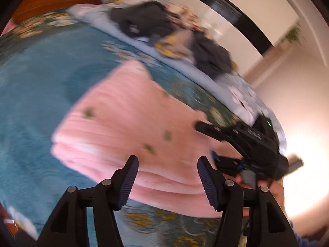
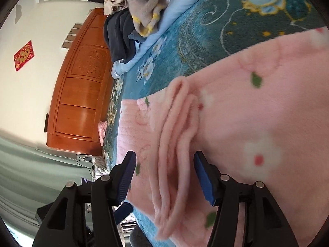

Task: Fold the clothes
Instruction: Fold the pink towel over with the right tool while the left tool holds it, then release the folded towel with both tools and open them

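Between right tongs (image 2: 164, 177), pink garment (image 2: 257, 123) (unpinched)

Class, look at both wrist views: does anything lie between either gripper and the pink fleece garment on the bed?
Nothing visible does. The left gripper and right gripper both stand open directly over the pink flower-print fleece garment; the clothes pile lies well beyond.

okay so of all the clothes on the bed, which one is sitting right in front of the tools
The pink fleece garment with white flowers, spread on the teal bedspread. The dark and beige clothes lie heaped farther back by the headboard.
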Demonstrator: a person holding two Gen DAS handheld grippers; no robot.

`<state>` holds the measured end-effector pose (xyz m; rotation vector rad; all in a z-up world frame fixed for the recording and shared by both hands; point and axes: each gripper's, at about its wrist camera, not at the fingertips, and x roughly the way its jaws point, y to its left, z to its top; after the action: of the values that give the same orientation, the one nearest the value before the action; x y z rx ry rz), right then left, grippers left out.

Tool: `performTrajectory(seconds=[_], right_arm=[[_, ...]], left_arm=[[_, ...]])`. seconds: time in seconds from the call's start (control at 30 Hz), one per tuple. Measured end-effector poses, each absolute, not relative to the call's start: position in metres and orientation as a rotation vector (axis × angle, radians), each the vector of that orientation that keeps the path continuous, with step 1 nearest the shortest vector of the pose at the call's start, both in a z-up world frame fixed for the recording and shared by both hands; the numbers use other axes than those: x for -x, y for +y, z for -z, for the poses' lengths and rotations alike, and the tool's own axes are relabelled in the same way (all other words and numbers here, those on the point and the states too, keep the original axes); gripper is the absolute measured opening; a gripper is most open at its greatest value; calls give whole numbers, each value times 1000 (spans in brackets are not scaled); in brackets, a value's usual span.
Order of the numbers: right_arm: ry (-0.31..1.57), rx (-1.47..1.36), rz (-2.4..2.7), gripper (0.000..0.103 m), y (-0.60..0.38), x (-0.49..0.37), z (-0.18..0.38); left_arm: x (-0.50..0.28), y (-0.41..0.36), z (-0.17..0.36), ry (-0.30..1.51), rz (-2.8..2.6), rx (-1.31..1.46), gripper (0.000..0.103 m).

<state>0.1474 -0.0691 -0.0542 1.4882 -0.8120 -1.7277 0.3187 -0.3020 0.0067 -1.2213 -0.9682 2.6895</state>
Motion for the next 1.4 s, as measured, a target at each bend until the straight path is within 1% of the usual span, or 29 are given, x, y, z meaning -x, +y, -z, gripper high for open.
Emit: performTrajectory(seconds=[0.1, 0.13, 0.17, 0.2, 0.23, 0.27, 0.3, 0.43, 0.53, 0.63, 0.8, 0.87, 0.97, 1.07, 1.27, 1.4], right_arm=[[-828, -1494, 1737, 60, -77, -143, 56], [-830, -1493, 1744, 56, -79, -143, 55], [-826, -1494, 1749, 47, -81, -142, 53], [-810, -1497, 1748, 43, -84, -141, 51], [-782, -1495, 1751, 36, -88, -141, 47], [-744, -1486, 1762, 22, -91, -142, 42], [-709, -1472, 1774, 16, -93, -143, 37], [-614, -1276, 1787, 14, -88, -163, -5], [-601, -1148, 1792, 14, -65, -177, -32], [-626, -1192, 1852, 14, -37, -173, -23], [-699, -1352, 1902, 14, -2, -167, 13], [-728, -1355, 1902, 14, 7, -168, 15], [-715, -1321, 1925, 14, 15, -169, 7], [-693, -1335, 1972, 14, 21, -168, 7], [-671, -1445, 1983, 14, 23, -166, 34], [-732, -1406, 1996, 14, 36, -162, 30]], left_arm=[[-331, -336, -4, -1137, -2767, 1208, 64], [-334, -345, -3, -1174, -2789, 1206, 64], [-337, -352, -3, -1205, -2805, 1207, 64], [-338, -357, -1, -1226, -2811, 1213, 64], [-339, -362, -1, -1245, -2816, 1214, 64], [-339, -365, 0, -1261, -2820, 1208, 64], [-339, -366, -1, -1271, -2826, 1202, 64], [-337, -363, -2, -1242, -2837, 1203, 64], [-332, -355, 4, -1207, -2833, 1279, 64], [-329, -344, 11, -1203, -2795, 1305, 64], [-326, -333, 12, -1121, -2798, 1355, 64], [-327, -335, 12, -1142, -2800, 1353, 64], [-328, -339, 15, -1189, -2788, 1348, 64], [-328, -339, 20, -1182, -2786, 1374, 64], [-324, -334, 26, -1151, -2773, 1414, 64], [-323, -332, 26, -1142, -2774, 1411, 64]])
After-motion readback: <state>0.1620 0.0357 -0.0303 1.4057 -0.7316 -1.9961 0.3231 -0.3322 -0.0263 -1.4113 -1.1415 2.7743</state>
